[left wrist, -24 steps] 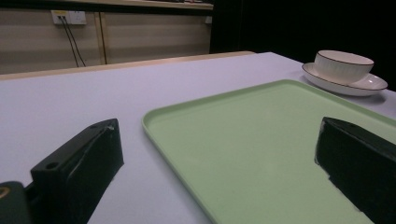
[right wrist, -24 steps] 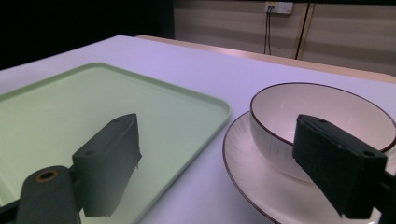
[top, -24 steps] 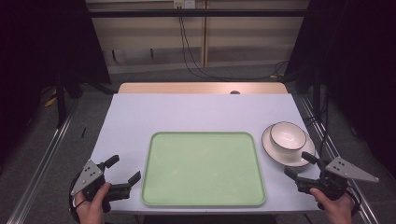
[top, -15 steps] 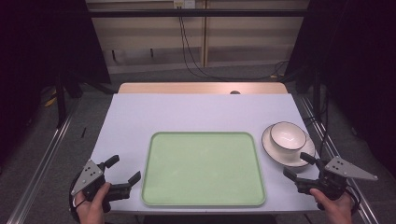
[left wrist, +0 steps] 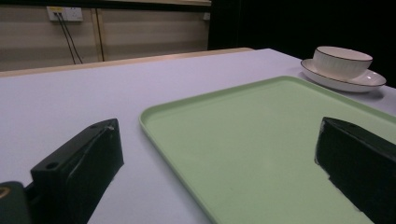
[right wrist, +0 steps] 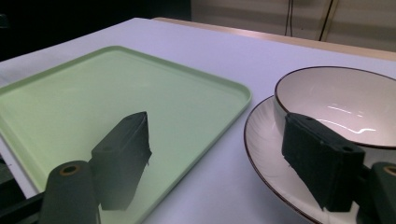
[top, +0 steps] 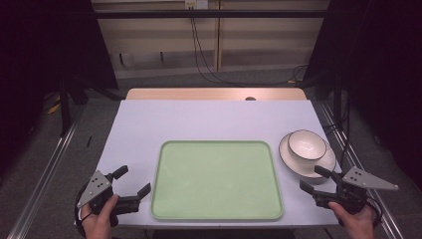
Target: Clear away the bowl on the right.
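High view: white bowl (top: pixel 307 145) on saucer (top: pixel 328 167); green tray (top: pixel 217 180) bare; left claw (top: pixel 132 181) and right claw (top: pixel 312 179) agape, unladen.

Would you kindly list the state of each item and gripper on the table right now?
Pale green rectangular plastic tray: flat, empty.
White dark-rimmed ceramic bowl: upright on saucer, empty.
White dark-rimmed saucer: flat, beside tray.
Left gripper: open, holding nothing.
Right gripper: open, holding nothing.

The tray (top: pixel 216 179) is plain pale green on a lavender-white table (top: pixel 214 119). Just right of the tray, the cream bowl (top: pixel 307 144) and its saucer (top: pixel 326 167) each carry a thin dark rim line
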